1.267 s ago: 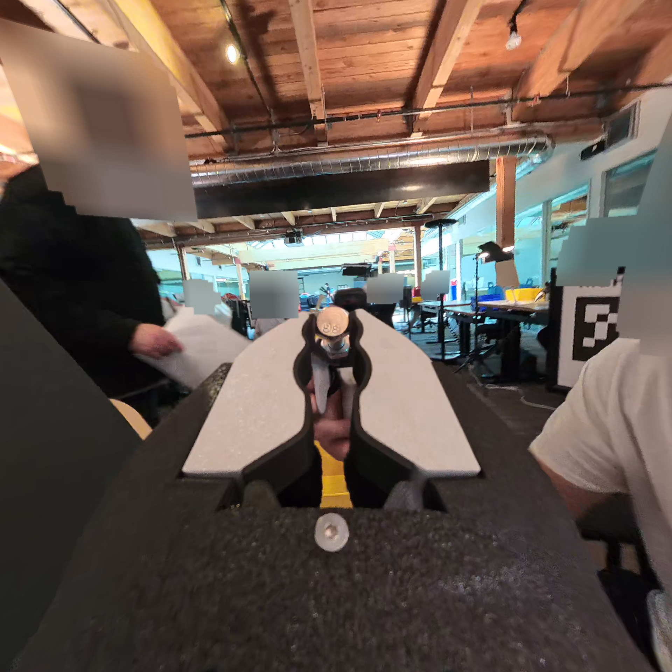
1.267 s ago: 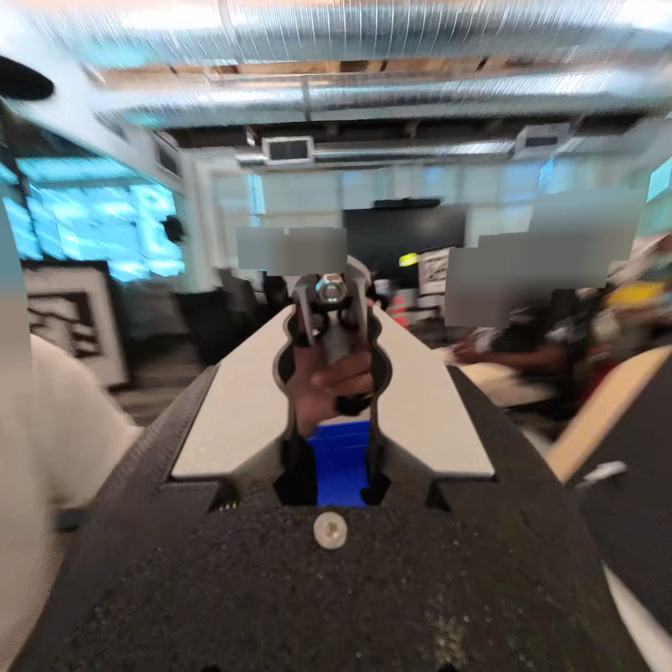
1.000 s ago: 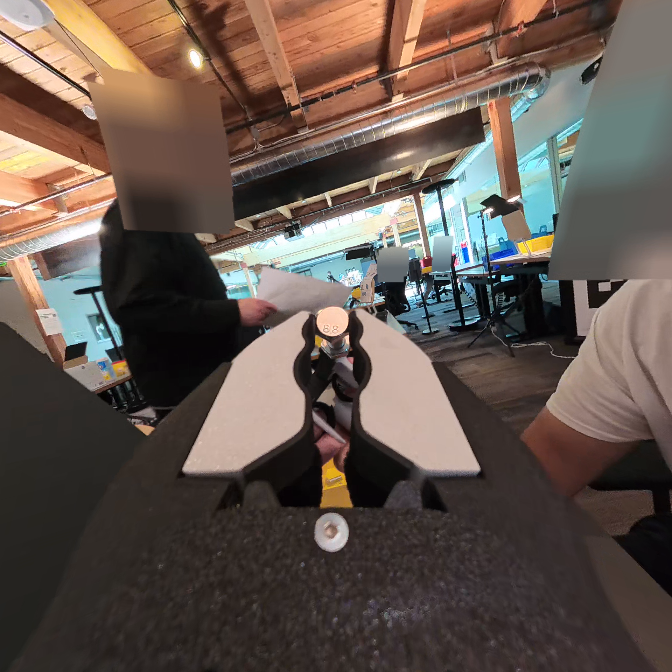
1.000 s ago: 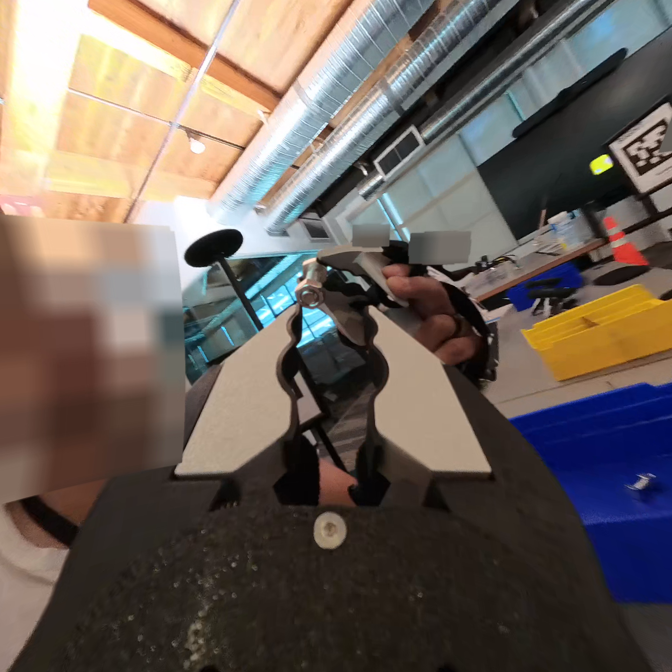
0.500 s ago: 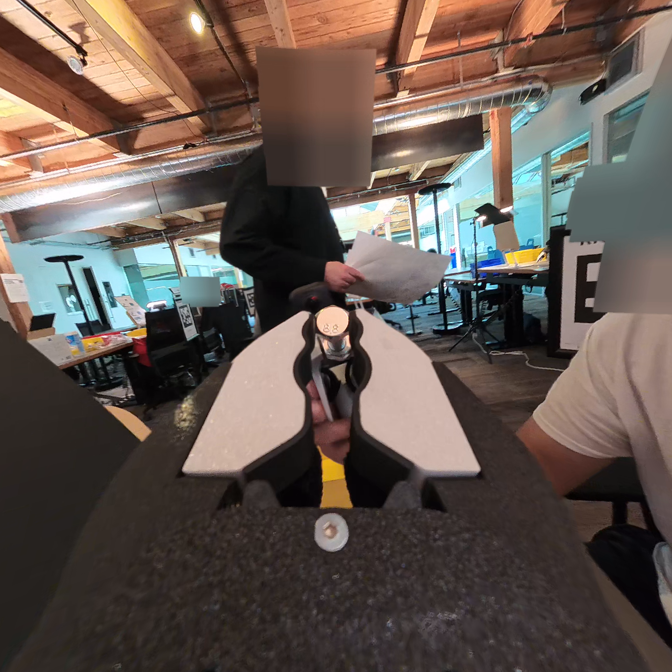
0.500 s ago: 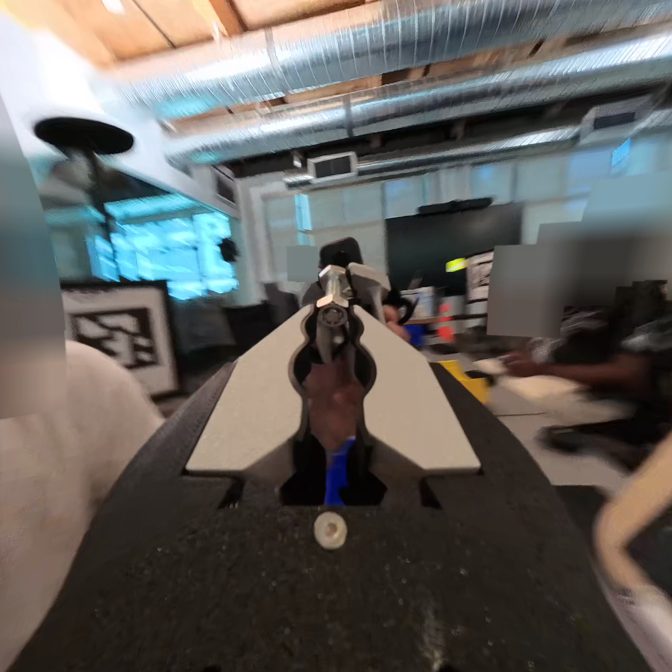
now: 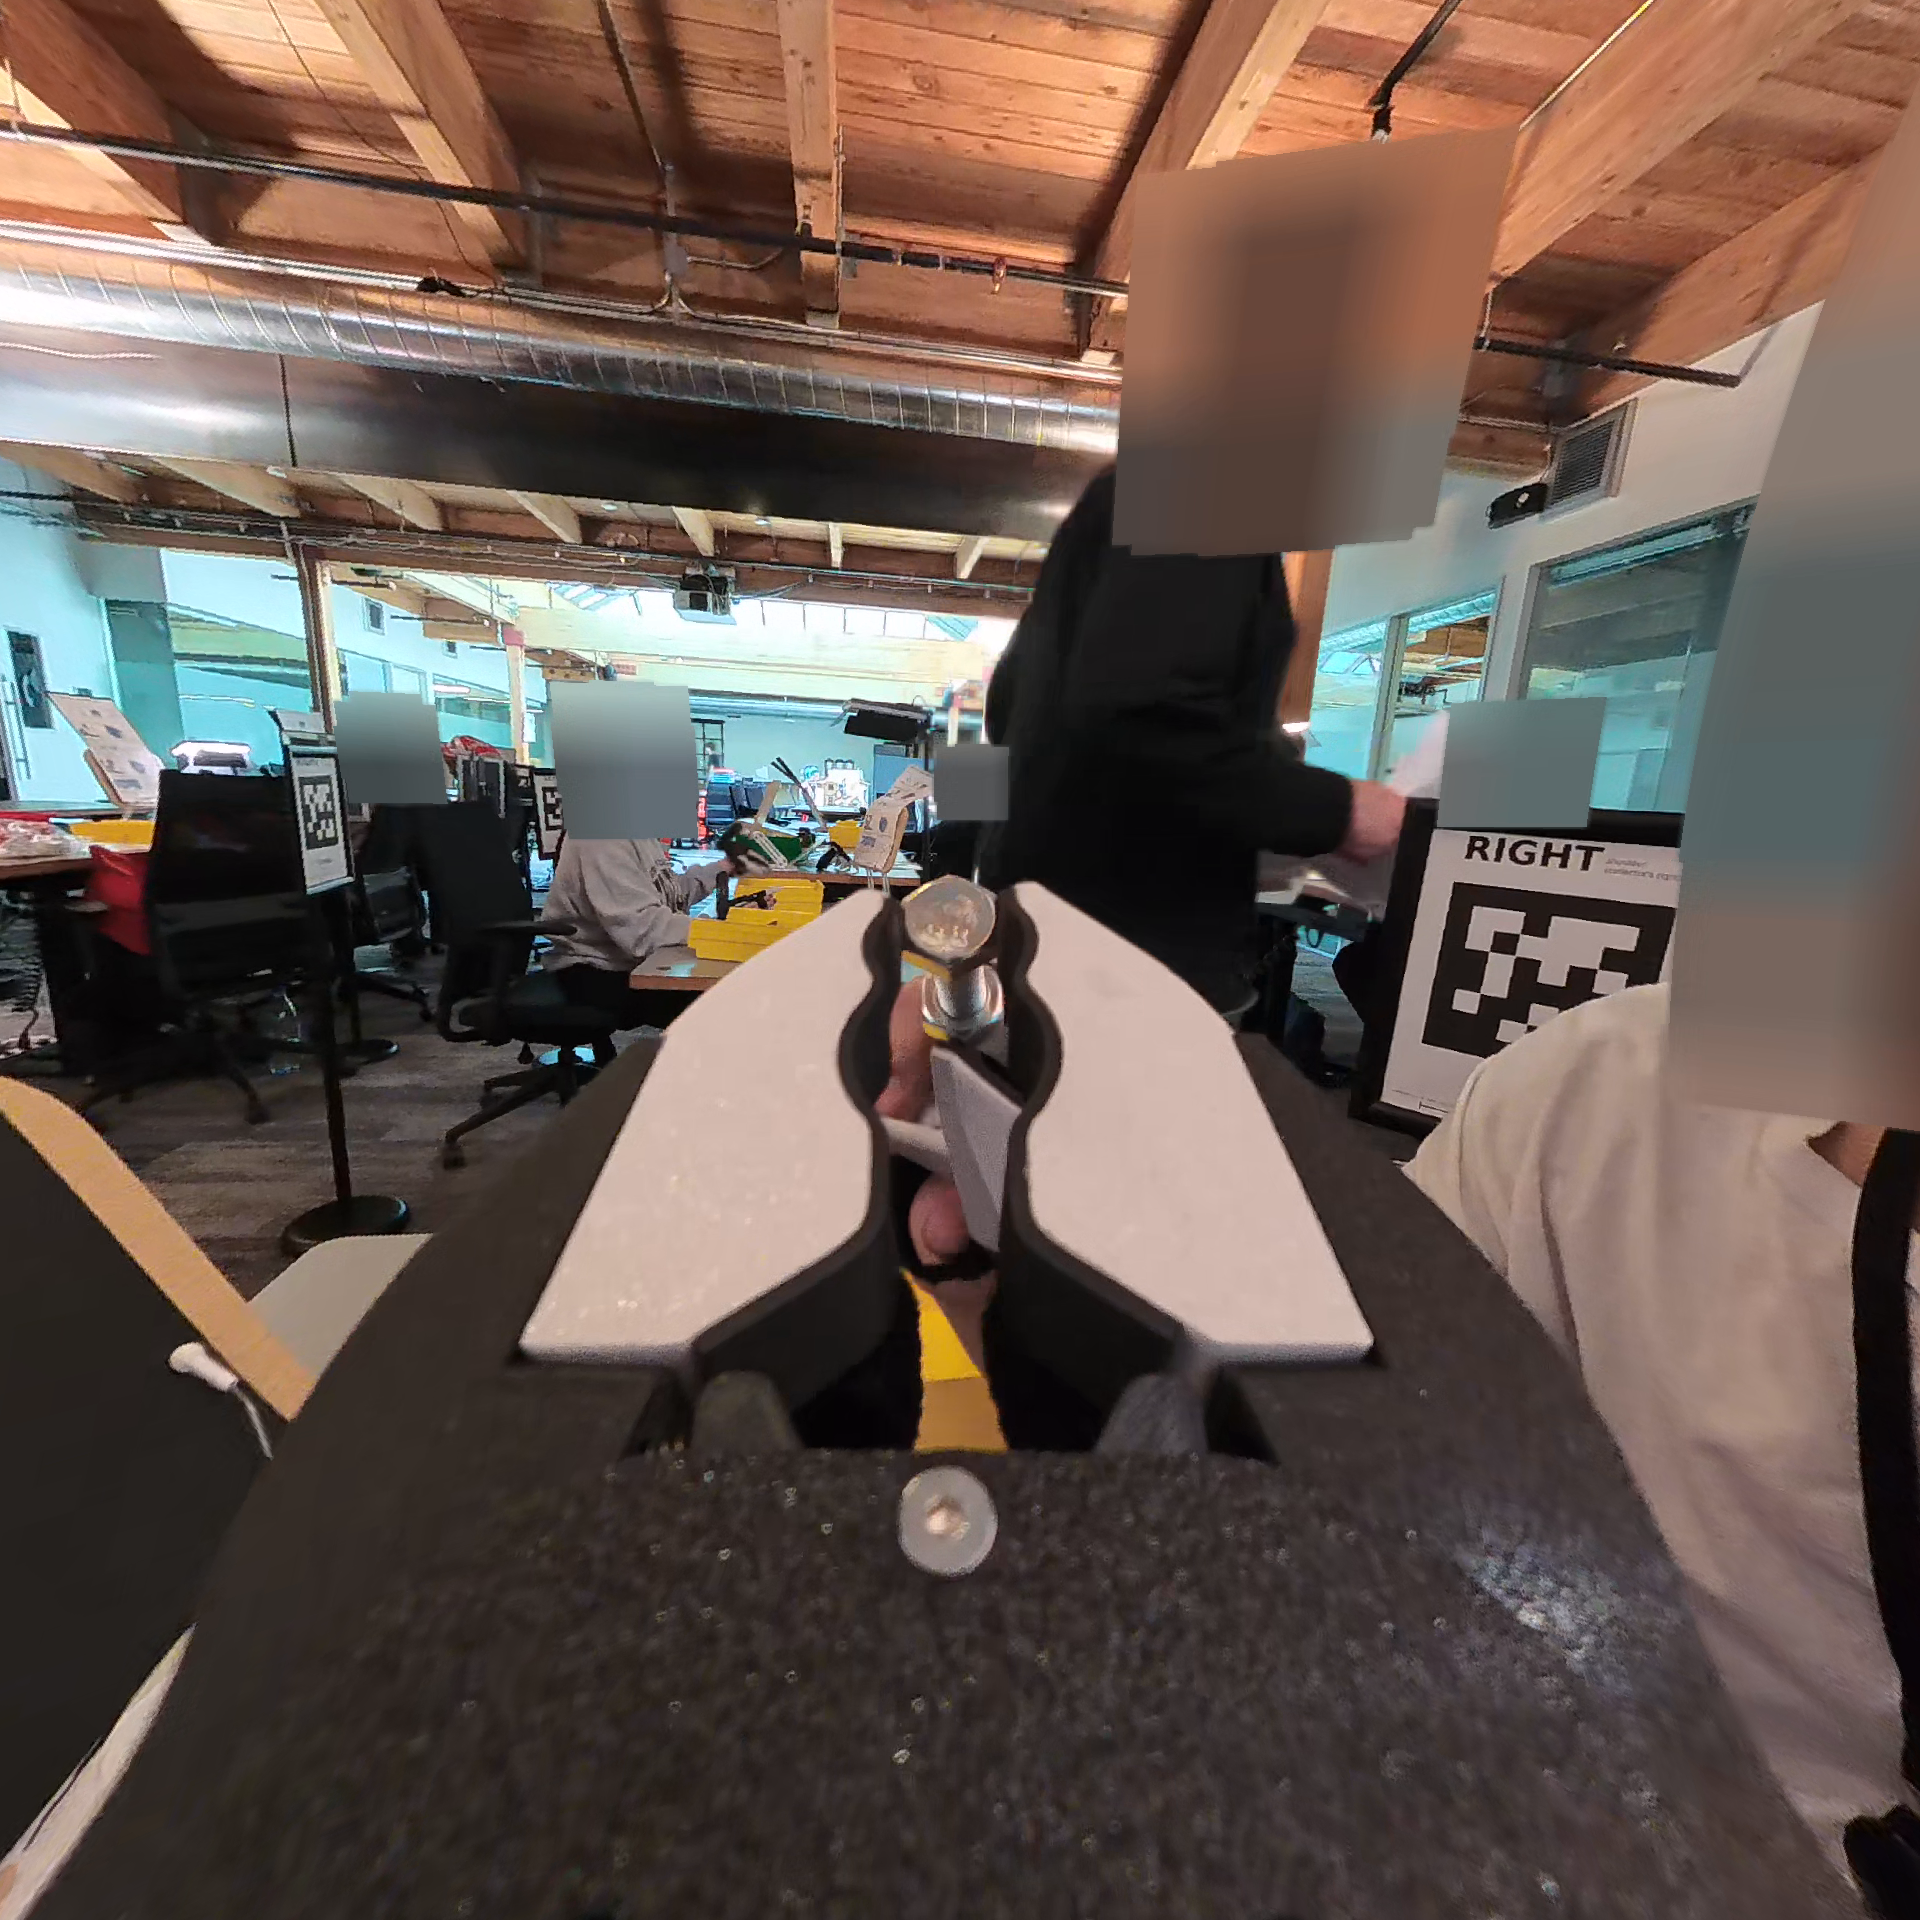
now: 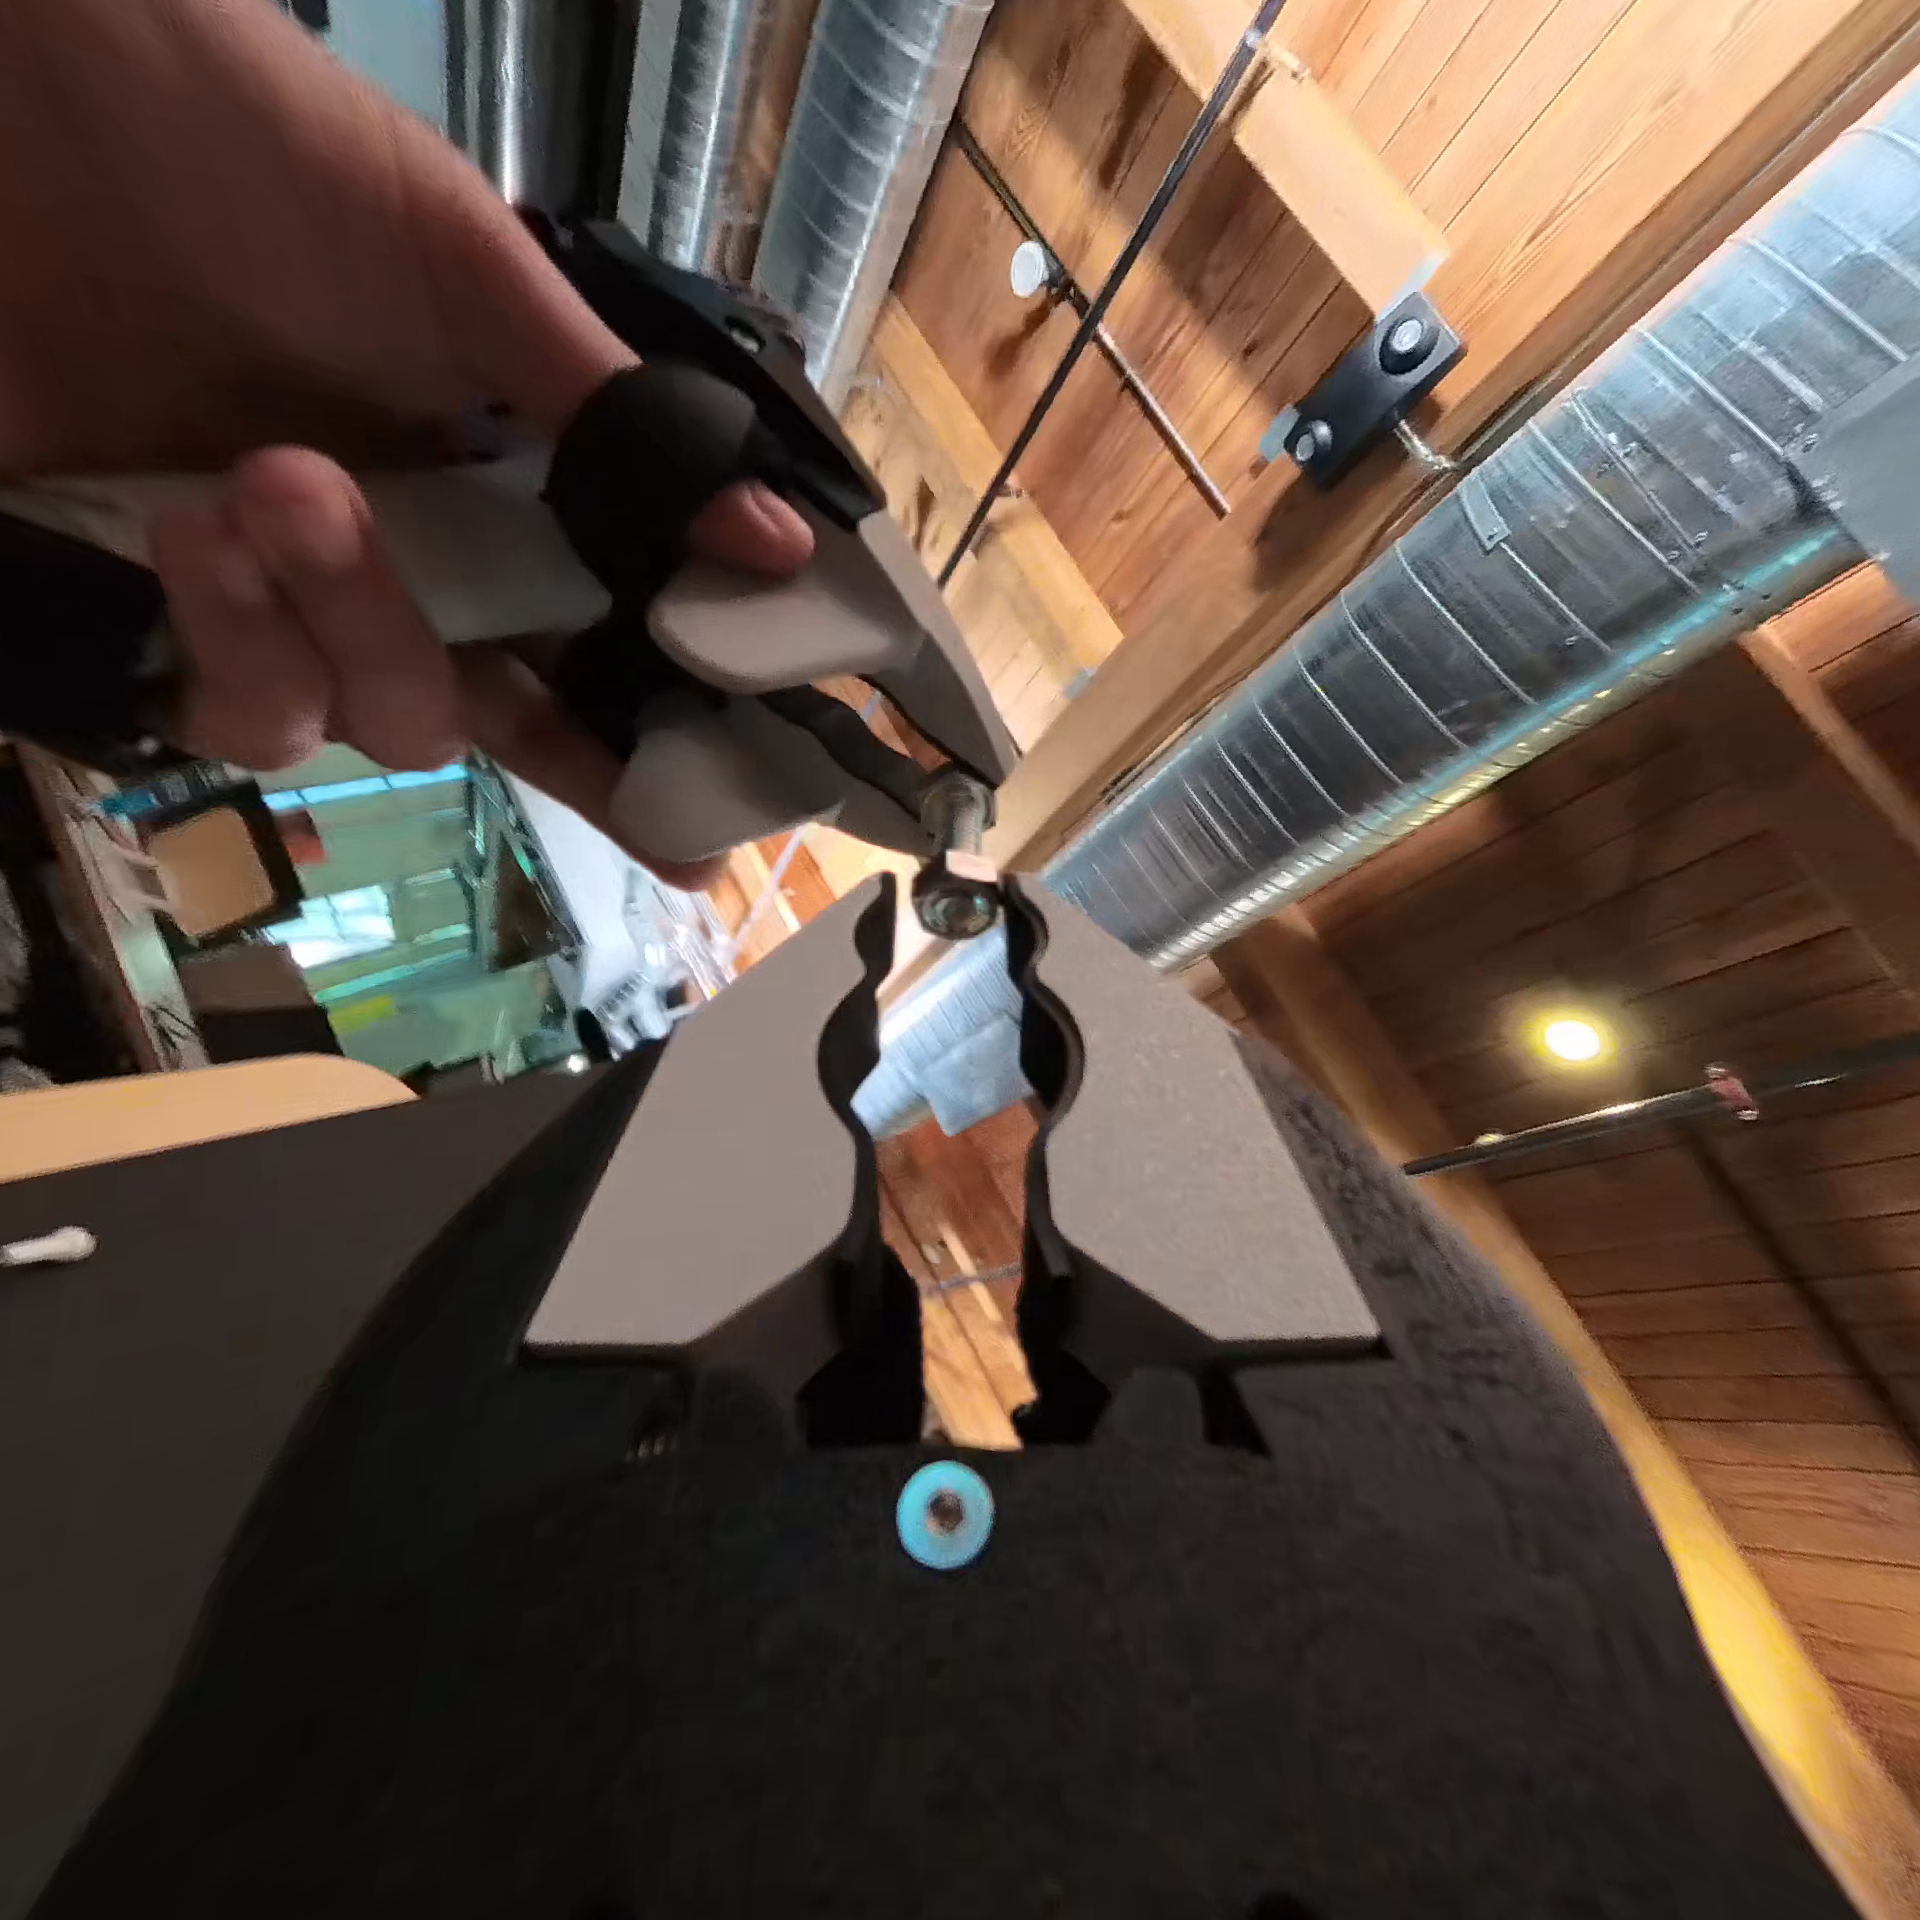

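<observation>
My left gripper [image 7: 948, 914] is shut on the hex head of a silver bolt [image 7: 948, 927], held up in the air. The bolt's threaded shaft points away from the camera, toward the grey finger of my right gripper [image 7: 971, 1143] and the hand behind it. In the right wrist view, my right gripper [image 8: 951, 899] is shut on a silver nut [image 8: 954, 906]. The nut sits at the end of the bolt's shaft [image 8: 951, 816]. The left gripper [image 8: 914, 779] reaches in from the upper left, held by a hand [image 8: 260, 416].
A person in black [image 7: 1143, 779] stands just beyond the bolt. A person in a white shirt [image 7: 1662, 1299] is close on the right. A black-and-white marker board [image 7: 1538, 966], office chairs [image 7: 499, 935] and desks with yellow bins [image 7: 758, 925] stand behind. The right wrist view faces ceiling ducts [image 8: 1455, 665]. The grippers are tip to tip, or close to it.
The left view has swung left, so the person in black now shows to the right. The right view has rolled and tilted up to the ceiling. Both grippers kept their hold.
</observation>
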Demonstrator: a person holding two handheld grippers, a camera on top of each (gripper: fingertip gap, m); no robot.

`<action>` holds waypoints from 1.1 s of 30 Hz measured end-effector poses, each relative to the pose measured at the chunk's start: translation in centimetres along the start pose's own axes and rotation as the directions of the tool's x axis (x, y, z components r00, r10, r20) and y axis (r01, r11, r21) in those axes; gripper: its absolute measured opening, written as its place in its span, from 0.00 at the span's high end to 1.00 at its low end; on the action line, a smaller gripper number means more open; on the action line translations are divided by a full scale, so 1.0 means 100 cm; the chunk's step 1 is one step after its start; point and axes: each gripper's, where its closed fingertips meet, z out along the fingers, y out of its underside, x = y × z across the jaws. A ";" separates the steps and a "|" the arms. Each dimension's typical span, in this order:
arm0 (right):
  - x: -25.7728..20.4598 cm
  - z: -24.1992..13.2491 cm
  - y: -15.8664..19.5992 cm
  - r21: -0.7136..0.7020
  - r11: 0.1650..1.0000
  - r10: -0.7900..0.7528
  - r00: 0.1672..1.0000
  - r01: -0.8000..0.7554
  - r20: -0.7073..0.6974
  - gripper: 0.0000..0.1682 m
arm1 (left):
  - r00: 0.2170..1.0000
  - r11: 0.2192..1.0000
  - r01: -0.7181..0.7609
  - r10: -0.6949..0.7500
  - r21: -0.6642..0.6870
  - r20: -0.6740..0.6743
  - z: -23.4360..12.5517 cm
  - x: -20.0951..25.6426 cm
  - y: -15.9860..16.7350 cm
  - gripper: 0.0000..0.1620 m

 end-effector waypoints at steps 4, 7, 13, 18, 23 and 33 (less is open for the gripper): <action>-0.003 0.003 0.004 -0.005 0.956 0.293 0.952 -0.294 0.091 0.72 | 0.995 0.995 -0.099 0.099 0.001 0.031 0.000 0.003 -0.003 0.89; 0.000 0.005 0.007 -0.022 0.734 0.669 0.716 -0.679 0.197 0.73 | 0.980 0.981 -0.193 0.192 0.012 0.056 -0.003 0.007 -0.009 0.89; 0.004 0.010 0.006 -0.267 -0.233 0.838 -0.333 -0.935 0.433 0.78 | 0.939 0.938 -0.343 0.341 0.049 0.046 -0.010 0.024 -0.019 0.89; -0.008 0.009 0.005 -0.531 -0.638 0.393 -0.828 -0.558 0.400 0.77 | 0.923 0.921 -0.385 0.384 0.049 0.040 -0.013 0.029 -0.021 0.89; -0.006 0.011 0.000 -0.550 -0.724 0.199 -0.889 -0.417 0.413 0.81 | 0.923 0.925 -0.380 0.378 0.006 0.068 -0.011 0.019 -0.014 0.89; -0.006 0.015 -0.001 -0.440 -0.649 0.447 -0.779 -0.621 0.440 0.91 | 0.928 0.934 -0.355 0.357 -0.042 0.105 -0.009 0.004 -0.006 0.89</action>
